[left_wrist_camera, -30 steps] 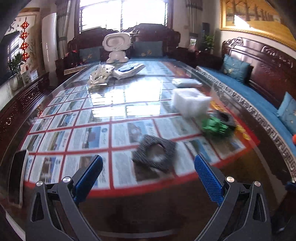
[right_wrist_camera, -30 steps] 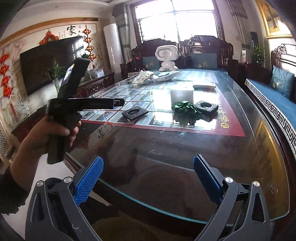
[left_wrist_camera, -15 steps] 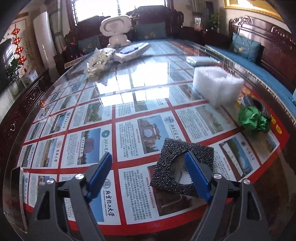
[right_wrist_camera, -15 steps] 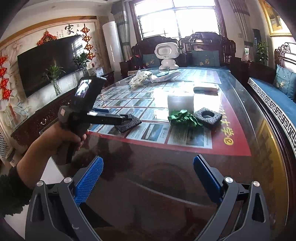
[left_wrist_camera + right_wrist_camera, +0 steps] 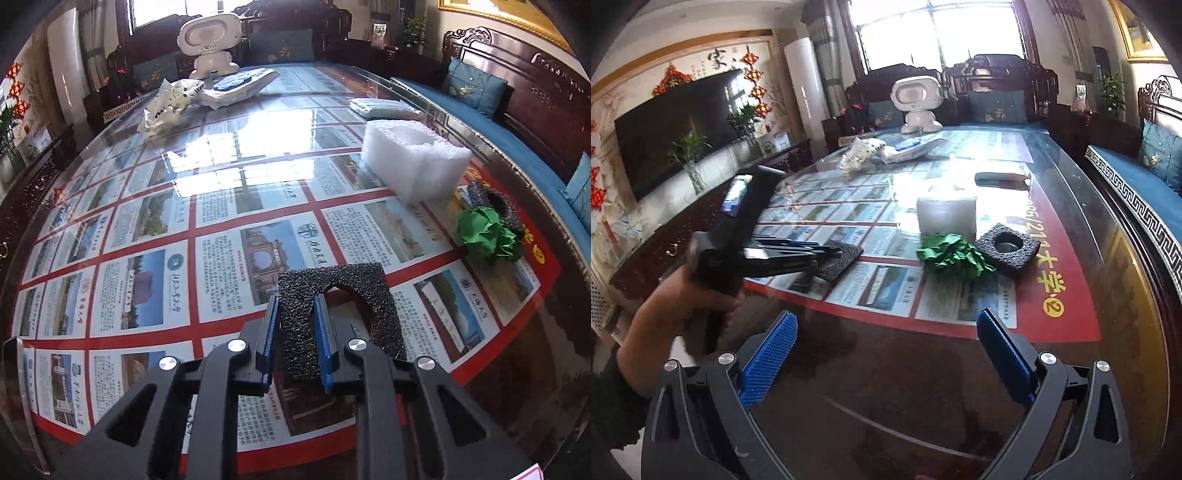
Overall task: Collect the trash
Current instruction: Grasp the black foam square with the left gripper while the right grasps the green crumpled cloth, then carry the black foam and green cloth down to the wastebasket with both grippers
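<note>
Pinching left gripper [image 5: 295, 325] fingers on black foam frame [image 5: 332, 306] edge above glass counter [image 5: 221, 166], right gripper [image 5: 886, 354] wide apart, empty; shallow bite, might have slipped.

I'm working in a home living room: ahead of my right claw a glass-topped table [image 5: 1082, 206], carved wooden sofas with blue cushions [image 5: 1160, 162] to its right, a wall television [image 5: 676, 129] left.
</note>
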Demonstrator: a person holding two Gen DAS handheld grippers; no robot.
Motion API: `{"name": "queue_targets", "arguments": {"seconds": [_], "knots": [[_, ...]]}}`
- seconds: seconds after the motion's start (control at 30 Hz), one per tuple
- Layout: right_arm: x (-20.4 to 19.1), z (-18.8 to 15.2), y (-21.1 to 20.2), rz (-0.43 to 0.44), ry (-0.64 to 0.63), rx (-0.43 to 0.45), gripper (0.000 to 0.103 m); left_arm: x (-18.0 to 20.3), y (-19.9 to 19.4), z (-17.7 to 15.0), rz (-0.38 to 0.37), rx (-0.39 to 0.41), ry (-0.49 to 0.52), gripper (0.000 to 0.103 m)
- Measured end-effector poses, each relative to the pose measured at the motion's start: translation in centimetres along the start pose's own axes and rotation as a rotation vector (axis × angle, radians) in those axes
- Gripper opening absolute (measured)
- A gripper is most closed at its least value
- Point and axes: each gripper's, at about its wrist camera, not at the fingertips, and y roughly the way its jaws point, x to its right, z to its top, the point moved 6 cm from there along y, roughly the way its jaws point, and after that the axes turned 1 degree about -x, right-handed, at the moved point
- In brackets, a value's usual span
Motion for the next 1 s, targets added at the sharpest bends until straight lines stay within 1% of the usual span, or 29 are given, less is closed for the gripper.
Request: {"name": "queue_targets", "arguments": {"seconds": [0.2,0.4,0.47,0.53,0.67,0.8,0.87,0.9,0.93,0.97,1.0], "knots": [[1.8,0.7,2.4,-0.009,0.051,-0.04,0.094,0.3,-0.3,0.0,-0.031,0.005,-0.006,0.019],[2.8,2.5,4.7,-0.008,0.046,-0.053,0.094,0.7,-2.1,0.6,-0.051,0.055,-0.009,0.019],[3.1,3.2,6.1,-0.01,0.04,-0.072,0.094,0.9,-3.0,0.9,-0.066,0.077,-0.011,0.019],[3.5,3.8,7.3,-0.029,0.037,-0.088,0.094,1.1,-3.5,1.1,-0.075,0.091,-0.004,0.019],[4.2,4.5,9.8,-0.103,-0.005,-0.115,0.094,1.8,-4.2,1.1,-0.092,0.106,0.02,0.019],[4.4,4.7,11.1,-0.139,-0.031,-0.136,0.092,2.1,-4.4,1.1,-0.102,0.111,0.03,0.019],[4.3,4.5,11.6,-0.131,-0.049,-0.157,0.091,2.1,-4.3,1.2,-0.102,0.111,0.028,0.019],[4.4,4.3,11.9,-0.137,-0.053,-0.168,0.084,2.1,-4.3,1.2,-0.102,0.112,0.026,0.019],[4.5,4.1,12.3,-0.15,-0.056,-0.188,0.071,2.1,-4.3,1.2,-0.105,0.113,0.026,0.019],[4.7,4.1,12.4,-0.172,-0.065,-0.191,0.066,2.1,-4.2,1.2,-0.106,0.114,0.026,0.019],[4.8,4.2,12.4,-0.186,-0.072,-0.187,0.059,2.0,-4.2,1.2,-0.109,0.113,0.024,0.019]]}}
